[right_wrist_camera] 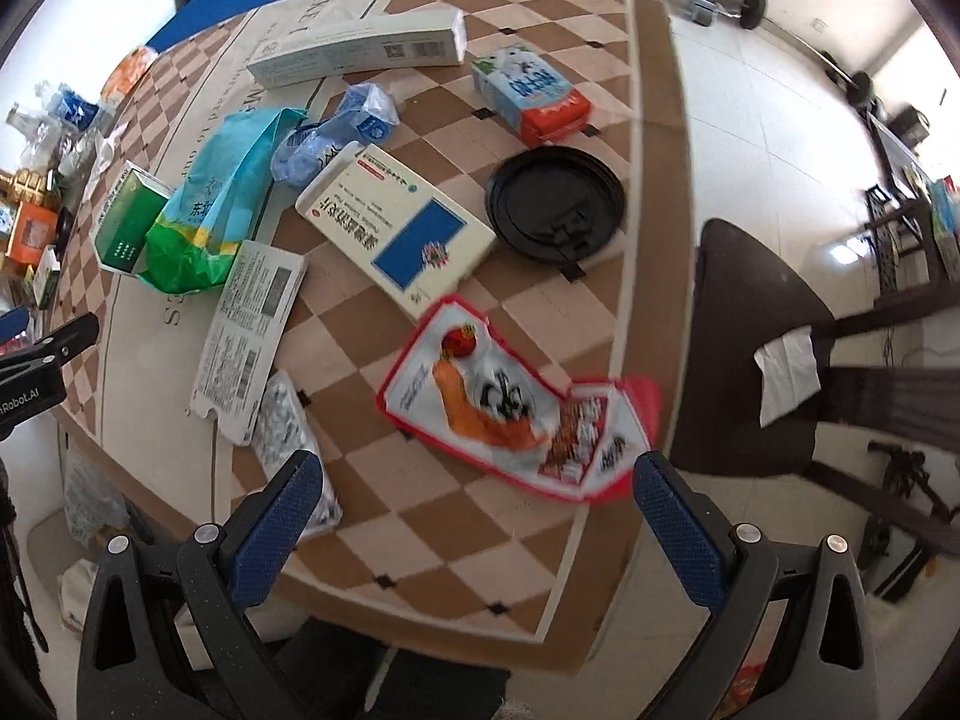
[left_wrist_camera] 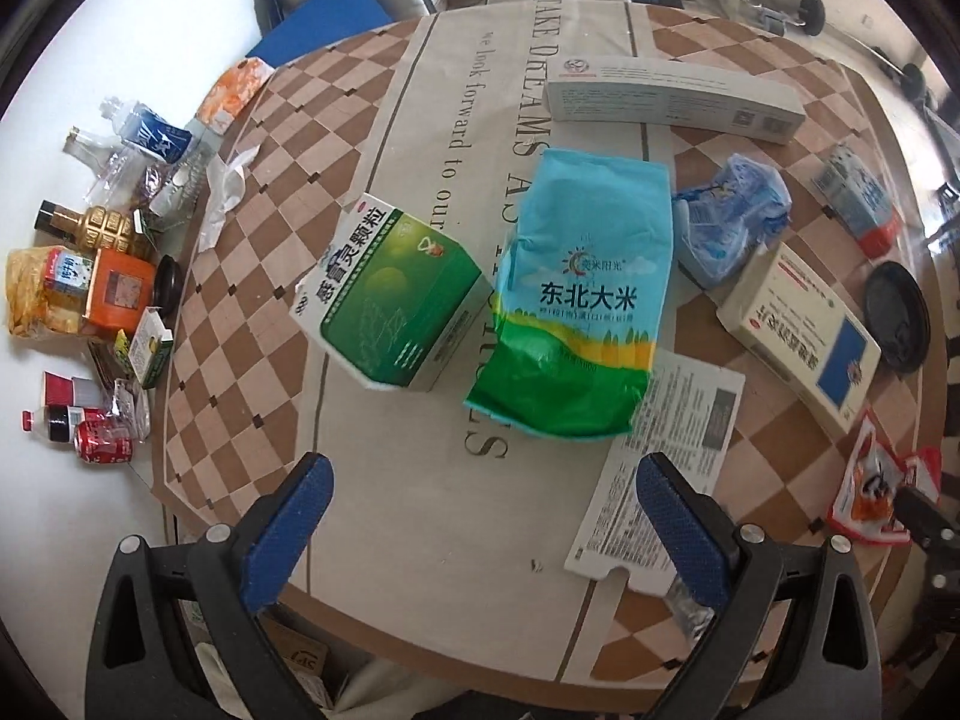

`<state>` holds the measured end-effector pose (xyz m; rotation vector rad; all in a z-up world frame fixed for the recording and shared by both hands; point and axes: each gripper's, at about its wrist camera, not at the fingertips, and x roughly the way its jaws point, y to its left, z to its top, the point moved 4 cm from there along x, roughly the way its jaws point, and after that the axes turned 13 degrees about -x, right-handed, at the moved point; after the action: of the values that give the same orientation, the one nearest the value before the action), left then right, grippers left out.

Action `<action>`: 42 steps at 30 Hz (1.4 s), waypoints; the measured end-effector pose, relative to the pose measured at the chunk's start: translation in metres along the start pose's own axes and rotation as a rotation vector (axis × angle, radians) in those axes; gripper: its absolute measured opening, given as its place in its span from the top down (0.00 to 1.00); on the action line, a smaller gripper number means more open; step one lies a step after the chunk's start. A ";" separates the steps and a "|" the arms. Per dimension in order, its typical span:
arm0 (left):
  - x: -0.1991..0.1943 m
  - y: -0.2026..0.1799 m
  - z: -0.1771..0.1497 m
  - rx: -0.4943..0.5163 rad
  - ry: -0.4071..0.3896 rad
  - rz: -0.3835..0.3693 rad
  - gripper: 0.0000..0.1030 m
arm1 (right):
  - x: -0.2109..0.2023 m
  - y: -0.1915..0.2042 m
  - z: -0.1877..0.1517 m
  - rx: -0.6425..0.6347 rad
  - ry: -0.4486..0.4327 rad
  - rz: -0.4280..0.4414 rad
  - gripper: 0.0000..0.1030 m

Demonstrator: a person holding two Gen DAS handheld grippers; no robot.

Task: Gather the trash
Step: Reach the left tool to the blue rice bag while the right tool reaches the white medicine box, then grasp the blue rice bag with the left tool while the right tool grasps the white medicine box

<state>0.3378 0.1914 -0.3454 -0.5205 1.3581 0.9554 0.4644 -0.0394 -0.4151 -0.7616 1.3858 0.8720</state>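
1. Floor pile at 9 o'clock in the left wrist view, off the tabletop [left_wrist_camera: 420, 510] edge: red soda can [left_wrist_camera: 103, 443], orange box [left_wrist_camera: 117, 291], gold bottle [left_wrist_camera: 99, 228], blue-label plastic bottle [left_wrist_camera: 150, 135].
2. Left tool [left_wrist_camera: 483, 531] spread wide, holding nothing, hovering over the near tabletop edge at 6 o'clock.
3. Green medicine box [left_wrist_camera: 393, 294] just left of centre, tilted, touching the rice bag [left_wrist_camera: 579, 306] at its right.
4. Rice bag, blue and green, lies flat at centre; its lower right corner overlaps the printed leaflet [left_wrist_camera: 654, 468].
5. Long white carton [left_wrist_camera: 672, 97] at 12 o'clock, behind the rice bag, apart from it.
6. Crumpled blue plastic wrap [left_wrist_camera: 729, 210] at 2 o'clock, just beside the white-and-blue pill box [left_wrist_camera: 804, 336].
7. Black lid [right_wrist_camera: 555, 201] in the right wrist view at 1 o'clock, near the pill box; milk carton [right_wrist_camera: 531, 93] behind it.
8. Red-and-white snack wrapper [right_wrist_camera: 510, 408] flat on the tabletop near the right edge, slightly blurred, directly ahead of the right tool [right_wrist_camera: 477, 516].
9. Right tool wide apart, holding nothing, wrapper lying between and just beyond the fingertips; contact cannot be told.
10. Silver blister pack [right_wrist_camera: 288, 438] at 7 o'clock, partly under the leaflet, next to the right tool's left finger.
11. Dark chair [right_wrist_camera: 756, 360] with white tissue [right_wrist_camera: 786, 372] at 3 o'clock, off the tabletop.
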 end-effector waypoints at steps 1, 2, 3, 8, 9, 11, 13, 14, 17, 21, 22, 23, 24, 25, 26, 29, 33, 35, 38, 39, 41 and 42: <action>0.005 -0.001 0.006 -0.016 0.015 -0.001 0.00 | 0.012 0.002 0.019 -0.045 0.014 -0.010 0.00; 0.012 -0.005 0.013 -0.026 0.031 -0.004 0.00 | 0.022 0.007 0.036 -0.085 0.027 -0.018 0.00; 0.018 -0.008 0.019 -0.032 0.048 -0.010 0.00 | 0.034 0.011 0.053 -0.129 0.041 -0.020 0.00; 0.044 -0.026 0.047 -0.026 0.126 -0.067 0.00 | 0.080 0.029 0.109 -0.302 0.122 -0.030 0.00; 0.050 -0.031 0.052 -0.019 0.148 -0.089 0.00 | 0.087 0.032 0.114 -0.314 0.143 -0.016 0.00; 0.060 -0.040 0.059 -0.008 0.197 -0.136 0.00 | 0.098 0.033 0.121 -0.317 0.177 0.017 0.00; 0.068 -0.048 0.065 -0.003 0.237 -0.185 0.00 | 0.106 0.033 0.126 -0.309 0.201 0.024 0.02; 0.073 -0.052 0.067 -0.002 0.255 -0.198 0.00 | 0.109 0.033 0.127 -0.301 0.210 0.033 0.03; 0.086 -0.061 0.071 0.027 0.278 -0.165 0.00 | 0.115 0.031 0.132 -0.268 0.225 0.063 0.06; 0.093 -0.069 0.068 0.046 0.290 -0.155 0.11 | 0.113 0.036 0.138 -0.254 0.224 0.058 0.06; 0.093 -0.068 0.067 0.037 0.290 -0.162 0.19 | 0.112 0.037 0.139 -0.248 0.222 0.060 0.07; 0.092 -0.068 0.066 0.024 0.294 -0.177 0.34 | 0.111 0.037 0.140 -0.244 0.219 0.059 0.07; 0.090 -0.066 0.065 0.009 0.295 -0.194 0.51 | 0.109 0.036 0.141 -0.240 0.217 0.054 0.09; 0.087 -0.063 0.064 -0.006 0.293 -0.208 0.58 | 0.106 0.033 0.143 -0.236 0.213 0.048 0.13; 0.083 -0.060 0.063 -0.021 0.288 -0.215 0.67 | 0.102 0.031 0.144 -0.230 0.207 0.045 0.16; 0.066 -0.054 0.058 -0.044 0.246 -0.211 0.76 | 0.096 0.035 0.143 -0.207 0.191 0.081 0.16; 0.036 -0.038 0.054 -0.068 0.177 -0.196 0.79 | 0.083 0.034 0.138 -0.180 0.176 0.118 0.17; 0.017 -0.032 0.048 -0.081 0.140 -0.189 0.80 | 0.075 0.034 0.136 -0.158 0.160 0.141 0.17; -0.018 -0.016 0.034 -0.099 0.075 -0.182 0.80 | 0.053 0.037 0.135 -0.120 0.125 0.171 0.17; -0.027 -0.019 0.029 -0.104 0.054 -0.184 0.80 | 0.044 0.037 0.134 -0.108 0.111 0.180 0.17; -0.041 -0.011 0.023 -0.112 0.016 -0.195 0.80 | 0.020 0.039 0.132 -0.076 0.077 0.202 0.17; -0.049 -0.003 0.020 -0.118 -0.003 -0.204 0.80 | 0.008 0.040 0.130 -0.062 0.059 0.211 0.17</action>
<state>0.3551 0.1927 -0.2957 -0.7319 1.2246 0.8711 0.4936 0.0935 -0.4142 -0.7008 1.5165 1.0681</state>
